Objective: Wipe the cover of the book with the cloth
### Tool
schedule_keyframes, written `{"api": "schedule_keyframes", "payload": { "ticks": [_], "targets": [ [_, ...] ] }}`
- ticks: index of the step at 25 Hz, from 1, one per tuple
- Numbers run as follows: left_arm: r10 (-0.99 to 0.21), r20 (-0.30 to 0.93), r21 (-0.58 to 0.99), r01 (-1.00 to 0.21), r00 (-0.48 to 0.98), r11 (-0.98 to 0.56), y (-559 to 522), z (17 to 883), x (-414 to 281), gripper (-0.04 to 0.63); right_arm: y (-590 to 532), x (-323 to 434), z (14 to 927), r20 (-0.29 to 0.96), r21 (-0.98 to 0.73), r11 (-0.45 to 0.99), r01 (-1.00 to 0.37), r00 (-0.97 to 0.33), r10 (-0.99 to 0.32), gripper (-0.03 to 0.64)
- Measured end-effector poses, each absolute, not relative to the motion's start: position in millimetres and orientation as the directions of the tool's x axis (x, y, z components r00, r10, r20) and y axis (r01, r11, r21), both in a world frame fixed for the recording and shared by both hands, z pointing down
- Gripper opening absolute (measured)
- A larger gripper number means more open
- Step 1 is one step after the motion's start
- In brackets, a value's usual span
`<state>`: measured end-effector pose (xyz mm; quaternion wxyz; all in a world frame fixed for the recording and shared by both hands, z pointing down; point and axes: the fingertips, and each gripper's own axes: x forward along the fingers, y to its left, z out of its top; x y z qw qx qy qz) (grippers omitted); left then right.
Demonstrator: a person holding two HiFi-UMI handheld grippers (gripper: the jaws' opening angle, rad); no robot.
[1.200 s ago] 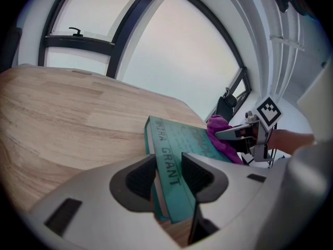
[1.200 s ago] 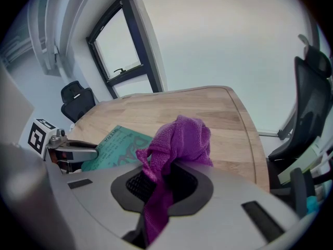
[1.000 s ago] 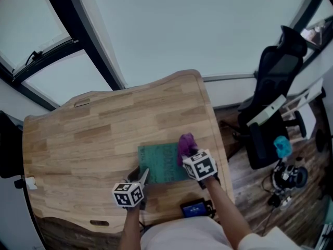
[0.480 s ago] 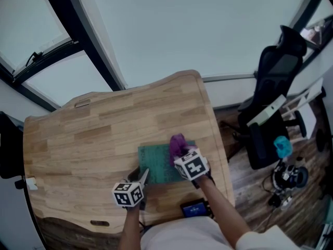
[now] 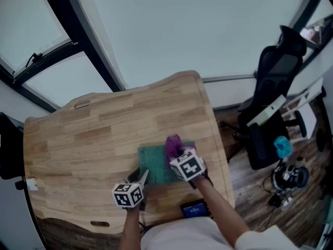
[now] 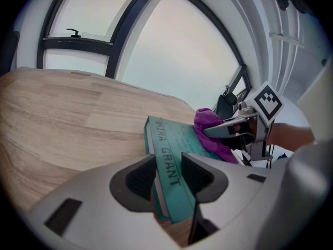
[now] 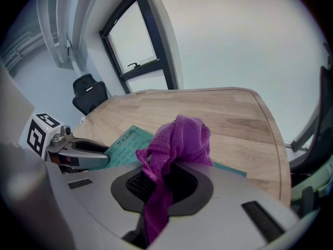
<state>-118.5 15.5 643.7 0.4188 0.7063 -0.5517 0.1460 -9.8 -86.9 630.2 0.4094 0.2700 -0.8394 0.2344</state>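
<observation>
Pale wooden table [image 5: 78, 134] carries the flat teal book [image 5: 153, 164]. My left gripper [image 6: 167, 175] pinches its near edge between 2 fingers [image 6: 136, 178]. My right gripper [image 7: 162, 180] clamps the crumpled purple cloth [image 7: 179, 139] against the cover.

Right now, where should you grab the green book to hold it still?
Take its near corner at the spine, coming in low from the person's side. The book lies flat, so only its thin edge fits between jaws, and the cloth sits further right on the cover. The left gripper clamps there.
</observation>
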Motion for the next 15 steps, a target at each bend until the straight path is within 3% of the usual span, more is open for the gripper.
{"api": "schedule_keyframes", "payload": {
  "ticks": [15],
  "targets": [
    [-0.656,0.67,0.428,-0.903,0.347,-0.041,15,643,-118,0.158,-66,-47,619,0.791,-0.283,0.759,-0.587,-0.59,-0.161,0.041]
  ]
}}
